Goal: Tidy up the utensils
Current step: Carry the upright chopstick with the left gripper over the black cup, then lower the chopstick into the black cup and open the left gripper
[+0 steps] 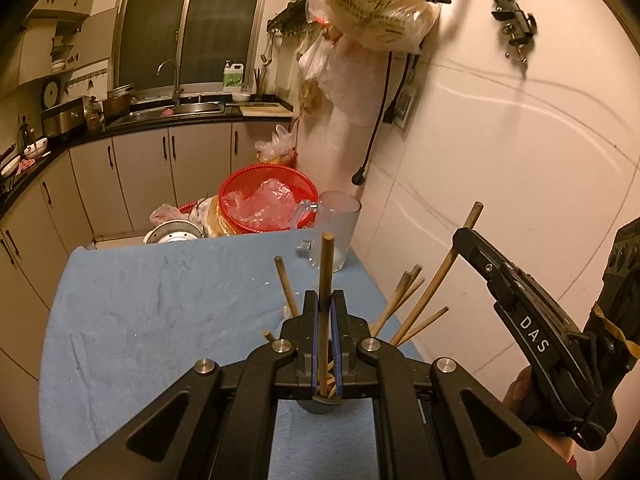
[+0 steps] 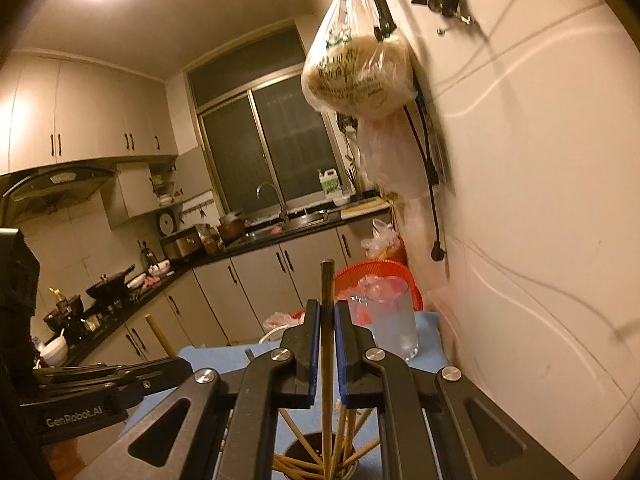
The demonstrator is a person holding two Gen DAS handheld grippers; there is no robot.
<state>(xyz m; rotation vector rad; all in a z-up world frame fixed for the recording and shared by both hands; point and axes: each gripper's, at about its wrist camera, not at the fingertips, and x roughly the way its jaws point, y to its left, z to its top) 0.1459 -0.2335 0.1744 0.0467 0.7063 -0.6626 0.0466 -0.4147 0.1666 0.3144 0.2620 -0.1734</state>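
Left wrist view: the left gripper (image 1: pixel 325 312) was clamped on one chopstick (image 1: pixel 326 272) at frame centre, its tip down in the holder cup (image 1: pixel 320 405) at lower centre, so probably the drop-in step; next it'd just need letting go. Right wrist view: the right gripper (image 2: pixel 328 328) pinched another chopstick (image 2: pixel 327 292) above the same cup (image 2: pixel 298 450), already holding several sticks. The glass mug (image 2: pixel 390 316) behind looked empty.

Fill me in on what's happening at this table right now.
A person is sorting chopsticks into a holder cup on the blue cloth. The left tongs are shut on one upright chopstick above the cup. The right tongs are shut on another chopstick, also upright over the cup. Several chopsticks already stand inside it, fanned out. An empty glass mug stands behind, near the wall.
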